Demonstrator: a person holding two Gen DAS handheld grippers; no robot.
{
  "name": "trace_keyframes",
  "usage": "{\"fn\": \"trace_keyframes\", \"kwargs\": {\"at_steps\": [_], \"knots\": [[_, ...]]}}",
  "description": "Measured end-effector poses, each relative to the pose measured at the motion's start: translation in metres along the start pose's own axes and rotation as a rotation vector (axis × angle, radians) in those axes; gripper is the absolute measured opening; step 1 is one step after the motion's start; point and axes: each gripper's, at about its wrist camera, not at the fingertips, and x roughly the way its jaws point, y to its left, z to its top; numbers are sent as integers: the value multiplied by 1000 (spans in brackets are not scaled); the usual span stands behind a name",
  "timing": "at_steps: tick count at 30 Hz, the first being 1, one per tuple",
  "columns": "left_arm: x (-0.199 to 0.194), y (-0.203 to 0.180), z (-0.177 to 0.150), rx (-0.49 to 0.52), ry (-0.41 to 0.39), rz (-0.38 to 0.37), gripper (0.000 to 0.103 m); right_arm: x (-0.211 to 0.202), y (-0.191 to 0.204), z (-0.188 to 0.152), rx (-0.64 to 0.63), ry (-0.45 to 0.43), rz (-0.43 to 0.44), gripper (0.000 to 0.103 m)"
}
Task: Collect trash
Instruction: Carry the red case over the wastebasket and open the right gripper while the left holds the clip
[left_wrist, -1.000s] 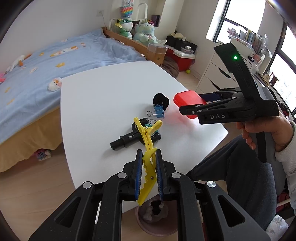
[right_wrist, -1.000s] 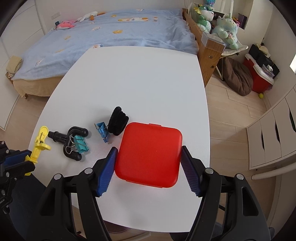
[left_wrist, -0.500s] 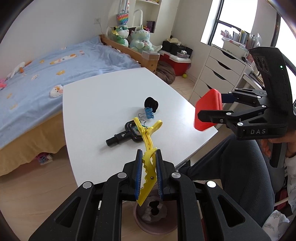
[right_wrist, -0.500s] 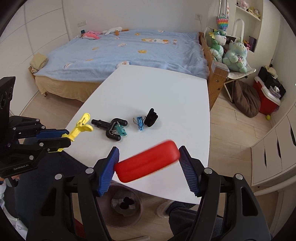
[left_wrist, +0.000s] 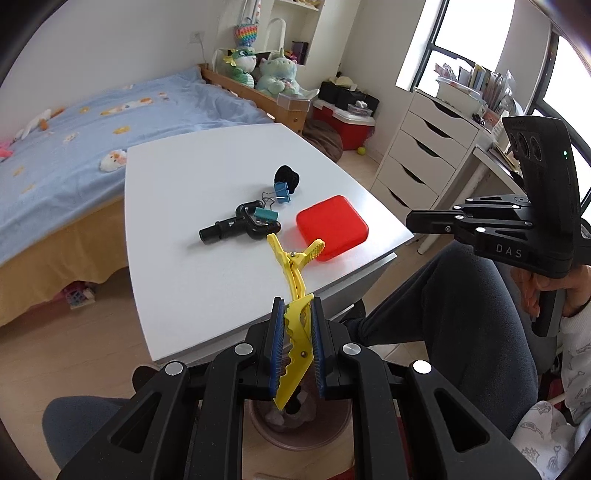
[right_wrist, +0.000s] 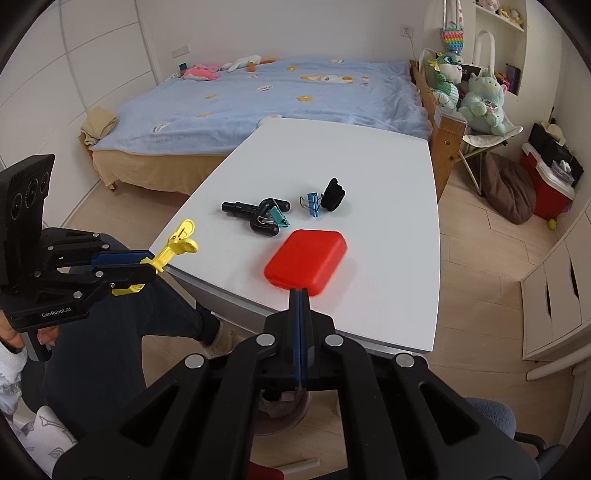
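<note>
My left gripper (left_wrist: 297, 308) is shut on a yellow plastic clip (left_wrist: 291, 266), held off the near edge of the white table (left_wrist: 184, 177), above a round bin (left_wrist: 299, 428) on the floor. In the right wrist view the left gripper (right_wrist: 147, 264) and the yellow clip (right_wrist: 177, 247) show at the left. A red square box (right_wrist: 306, 254) lies flat on the table near its front edge. My right gripper (right_wrist: 300, 293) is shut with nothing between its fingers, just short of that box. From the left wrist view the right gripper (left_wrist: 410, 222) hangs off the table's right corner, apart from the red box (left_wrist: 332, 229).
On the table lie a black U-shaped tool (right_wrist: 258, 216) with a teal binder clip (right_wrist: 279, 218), a blue binder clip (right_wrist: 312, 203) and a black round pad (right_wrist: 332, 195). A person's dark-trousered legs (left_wrist: 443, 314) sit beside the table. A bed (right_wrist: 258, 99) and white drawers (left_wrist: 424, 162) stand behind.
The red box has left my right gripper and now lies on the table; those jaws have closed and drawn back. My left gripper has pulled back slightly, still holding the yellow clip.
</note>
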Motion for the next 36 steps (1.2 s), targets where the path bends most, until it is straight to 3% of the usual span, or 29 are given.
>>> {"fn": "trace_keyframes", "kwargs": {"at_steps": [8, 10, 11, 13, 14, 22, 36], "knots": [[-4, 0, 3, 6, -7, 10, 13, 3, -3, 3, 5, 4, -23, 1], [-6, 0, 3, 7, -12, 12, 13, 6, -5, 5, 15, 11, -38, 7], [-7, 0, 3, 7, -14, 14, 13, 8, -6, 7, 15, 13, -51, 17], [-8, 0, 3, 8, -17, 17, 13, 11, -10, 10, 32, 7, -65, 94], [-9, 0, 3, 8, -18, 18, 13, 11, -12, 12, 52, -11, -54, 99], [-13, 1, 1, 1, -23, 22, 13, 46, -19, 35, 136, 71, -113, 99], [-15, 10, -1, -22, -29, 26, 13, 104, 4, 57, 102, 189, -183, 99]]}}
